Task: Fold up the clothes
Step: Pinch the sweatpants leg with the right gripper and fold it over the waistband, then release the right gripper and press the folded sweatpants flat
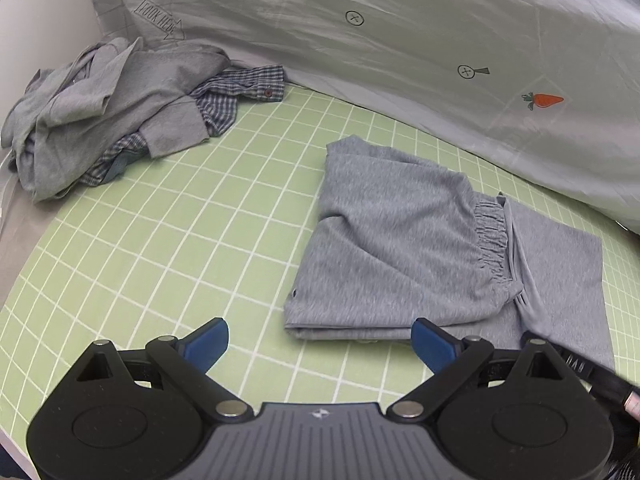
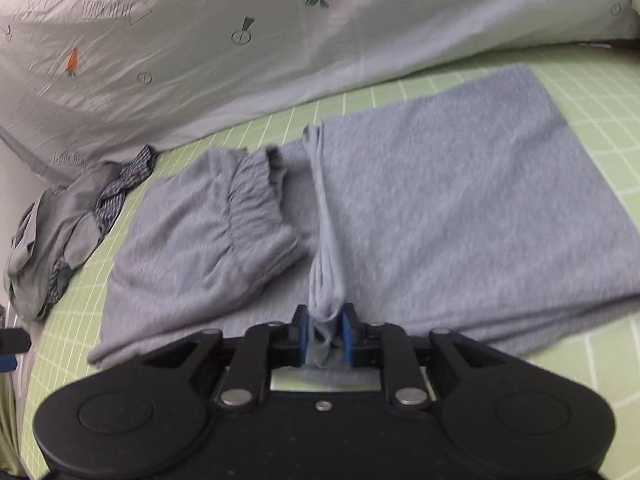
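Right tool (image 2: pixel 325 330) pinches a bunched ridge of soft heathered grey knit trousers (image 2: pixel 440 200) on the green grid-checked bed sheet (image 1: pixel 180 240).
Clamping that ridge lets it lift or drag a fold line, judging by the half-folded cloth, elastic waistband turned over. Left tool (image 1: pixel 320 340) hangs spread and empty at the trousers' near edge. Beyond the trousers lies a crumpled heap of grey and plaid clothes (image 1: pixel 112 112), against a grey carrot-print quilt (image 1: pixel 400 40).

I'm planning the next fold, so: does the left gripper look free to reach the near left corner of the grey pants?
Probably yes. The left gripper is open and holds nothing, and only bare green checked sheet lies between it and that corner of the grey pants.
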A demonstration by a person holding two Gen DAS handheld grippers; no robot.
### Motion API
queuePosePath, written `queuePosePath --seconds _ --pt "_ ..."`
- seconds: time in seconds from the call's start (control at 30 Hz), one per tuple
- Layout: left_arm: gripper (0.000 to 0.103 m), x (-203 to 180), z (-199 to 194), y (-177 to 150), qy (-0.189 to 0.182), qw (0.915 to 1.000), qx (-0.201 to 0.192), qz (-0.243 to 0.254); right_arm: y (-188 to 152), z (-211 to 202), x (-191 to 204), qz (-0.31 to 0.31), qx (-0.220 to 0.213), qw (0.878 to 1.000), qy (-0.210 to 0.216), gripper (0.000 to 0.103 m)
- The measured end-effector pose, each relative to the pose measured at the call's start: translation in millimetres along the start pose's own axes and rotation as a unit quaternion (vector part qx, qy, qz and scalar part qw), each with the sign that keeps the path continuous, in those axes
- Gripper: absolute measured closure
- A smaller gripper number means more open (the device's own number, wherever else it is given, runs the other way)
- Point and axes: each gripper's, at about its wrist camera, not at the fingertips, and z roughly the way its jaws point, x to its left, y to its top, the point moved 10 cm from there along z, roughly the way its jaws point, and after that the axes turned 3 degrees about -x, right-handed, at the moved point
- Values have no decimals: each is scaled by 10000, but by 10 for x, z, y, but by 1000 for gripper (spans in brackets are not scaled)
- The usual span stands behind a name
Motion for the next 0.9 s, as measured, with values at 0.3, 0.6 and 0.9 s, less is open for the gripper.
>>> queuePosePath --seconds 0.3,0.6,0.9 --pt "6 86 148 54 -89 9999 130 -62 -10 -226 37 15 17 9991 -420 23" --pt "6 145 612 241 -90 9993 345 -59 267 -381 -261 -180 -305 9913 -1267 1" --pt "13 25 1175 465 -431 9978 504 4 337 -381 -596 297 -264 9843 -1717 1"
